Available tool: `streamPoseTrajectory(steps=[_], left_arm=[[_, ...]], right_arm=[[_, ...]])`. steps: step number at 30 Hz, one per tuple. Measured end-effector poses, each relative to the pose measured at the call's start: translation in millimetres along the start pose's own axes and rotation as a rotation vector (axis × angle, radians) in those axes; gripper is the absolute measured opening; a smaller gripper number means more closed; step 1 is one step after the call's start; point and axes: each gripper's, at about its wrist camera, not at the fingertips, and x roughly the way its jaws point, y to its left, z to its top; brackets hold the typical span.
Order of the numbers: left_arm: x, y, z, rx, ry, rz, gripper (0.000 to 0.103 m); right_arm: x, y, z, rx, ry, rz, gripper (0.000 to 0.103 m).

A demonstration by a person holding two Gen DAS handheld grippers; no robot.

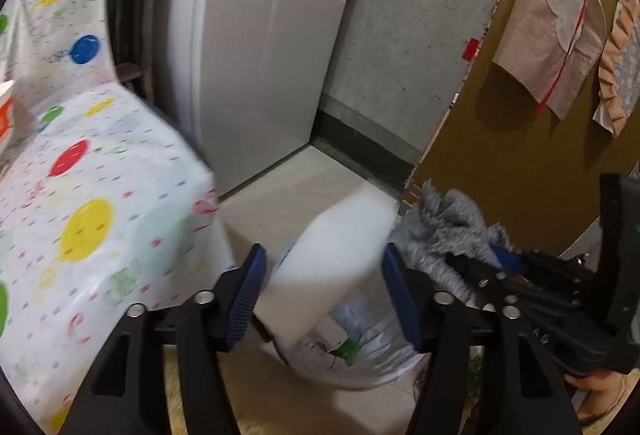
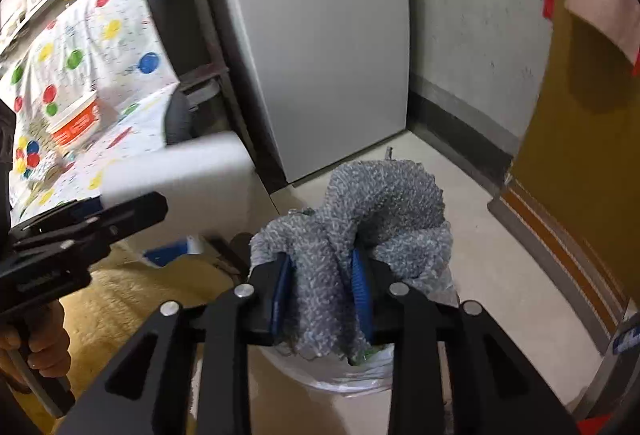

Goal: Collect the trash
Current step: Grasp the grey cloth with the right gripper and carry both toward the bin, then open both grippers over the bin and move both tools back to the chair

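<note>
A white foam block point(image 1: 328, 267) hangs tilted between the blue pads of my left gripper point(image 1: 324, 259), its lower end dipping toward the bag-lined white bin point(image 1: 372, 371) on the floor. The block looks blurred and loose, so the jaws read as open around it. My right gripper point(image 2: 320, 261) is shut on a bunched grey knitted cloth point(image 2: 372, 203) that stands up over its fingers, directly above the bin point(image 2: 352, 375). Each gripper shows in the other's view: the right gripper point(image 1: 508, 263) with the cloth point(image 1: 444, 223), and the left gripper point(image 2: 156, 211) with the block point(image 2: 176, 175).
A table with a dotted tablecloth point(image 1: 80, 195) is close on the left, with an orange-and-white tub point(image 2: 76, 123) on it. A grey fridge point(image 2: 320, 75) and a concrete wall stand behind the bin, and a brown door point(image 1: 520, 155) is on the right. A yellow rug point(image 2: 120, 307) and a striped doormat point(image 2: 560, 235) lie on the floor.
</note>
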Motion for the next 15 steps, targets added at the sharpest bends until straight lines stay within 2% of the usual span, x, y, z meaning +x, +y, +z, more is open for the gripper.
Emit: streamPoseTrajectory(steps=[2,4,11,15], left_arm=[[9.2,-0.5,4.9,-0.003,0.0,-0.014,0.073],[12.1,1.2,7.5,-0.005,-0.001,-0.004,0.074],[-18.4,37.4,8.8,-0.063,-0.042,0.072,0.075],[-49.5,62.9,-1.0,-0.099,-0.091,0.143,0.075]], right_arm=[[7.9,-8.0,-0.1,0.024,0.015,-0.008,0.042],[15.6,-17.5,-0.4,0.063,0.037,-0.006,0.06],[4.6,-12.0,2.5,0.048,0.017,-0.038,0.061],[-22.4,3.1,13.1,0.031,-0.06,-0.039,0.061]])
